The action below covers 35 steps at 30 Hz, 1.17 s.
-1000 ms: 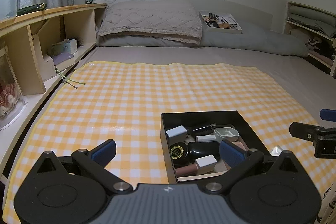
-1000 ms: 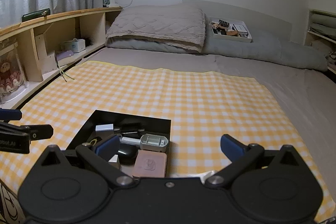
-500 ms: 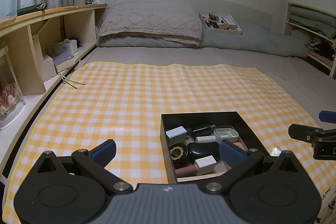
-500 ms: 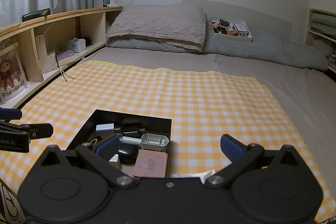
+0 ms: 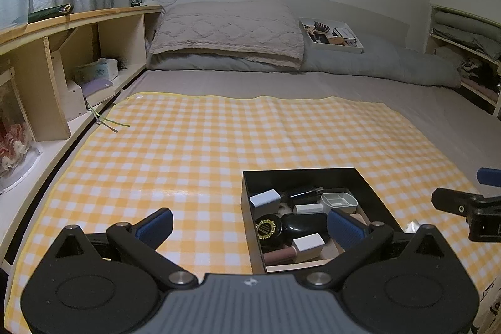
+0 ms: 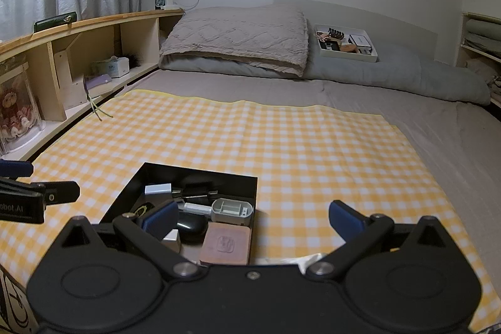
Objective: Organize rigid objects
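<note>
**Black box of small items on the checked cloth**

A shallow black box (image 5: 369, 183) sits on the near part of the yellow checked cloth (image 5: 203, 146), crowded with a round gold-emblem jar (image 5: 268, 228), a grey tray (image 6: 231, 210), a pink case (image 6: 226, 243) and white blocks. The left gripper (image 5: 249, 224) and right gripper (image 6: 253, 216) both hover with fingers spread, empty.

The left gripper (image 5: 249, 226) is made of black plastic, with a grey ribbed part in the middle where a small white mark is seen. Two big round black covers are set at its sides. Shiny silver screws are seen on the black bars. Blue pads (image 5: 155, 224) are fitted on the fingertips. The right gripper (image 6: 252, 219) is built the same way but all black, with blue pads (image 6: 344, 216) too. White letters are printed on the left gripper's side, seen from the right wrist.
</note>
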### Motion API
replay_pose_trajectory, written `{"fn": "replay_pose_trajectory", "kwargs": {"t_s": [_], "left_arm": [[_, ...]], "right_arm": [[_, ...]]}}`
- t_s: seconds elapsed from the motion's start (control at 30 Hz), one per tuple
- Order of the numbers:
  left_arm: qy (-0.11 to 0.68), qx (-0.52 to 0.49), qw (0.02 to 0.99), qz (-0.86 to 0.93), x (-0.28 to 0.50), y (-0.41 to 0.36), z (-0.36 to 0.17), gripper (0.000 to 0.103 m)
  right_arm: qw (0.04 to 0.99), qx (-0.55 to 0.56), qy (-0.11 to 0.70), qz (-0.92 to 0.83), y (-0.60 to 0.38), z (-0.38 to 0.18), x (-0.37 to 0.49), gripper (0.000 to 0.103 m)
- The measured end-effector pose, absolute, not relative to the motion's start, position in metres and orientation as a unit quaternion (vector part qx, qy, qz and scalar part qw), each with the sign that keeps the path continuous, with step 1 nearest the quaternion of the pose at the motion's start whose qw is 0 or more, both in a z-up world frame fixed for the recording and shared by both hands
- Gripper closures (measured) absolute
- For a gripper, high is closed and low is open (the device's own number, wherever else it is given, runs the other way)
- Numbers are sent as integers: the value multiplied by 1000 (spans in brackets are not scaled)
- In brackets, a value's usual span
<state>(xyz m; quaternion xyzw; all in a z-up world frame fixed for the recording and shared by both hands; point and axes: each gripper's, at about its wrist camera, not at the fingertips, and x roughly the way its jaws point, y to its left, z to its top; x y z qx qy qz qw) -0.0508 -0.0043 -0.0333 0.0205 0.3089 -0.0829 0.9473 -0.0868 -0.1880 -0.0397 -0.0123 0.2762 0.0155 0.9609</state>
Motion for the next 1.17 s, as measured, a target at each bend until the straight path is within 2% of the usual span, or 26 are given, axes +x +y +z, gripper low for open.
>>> {"fn": "replay_pose_trajectory", "kwargs": {"t_s": [1.17], "left_arm": [[307,18,948,-75,-52,-5,-31,0]], "right_arm": [[961,-13,276,16,-187,-39,-87,0]]}}
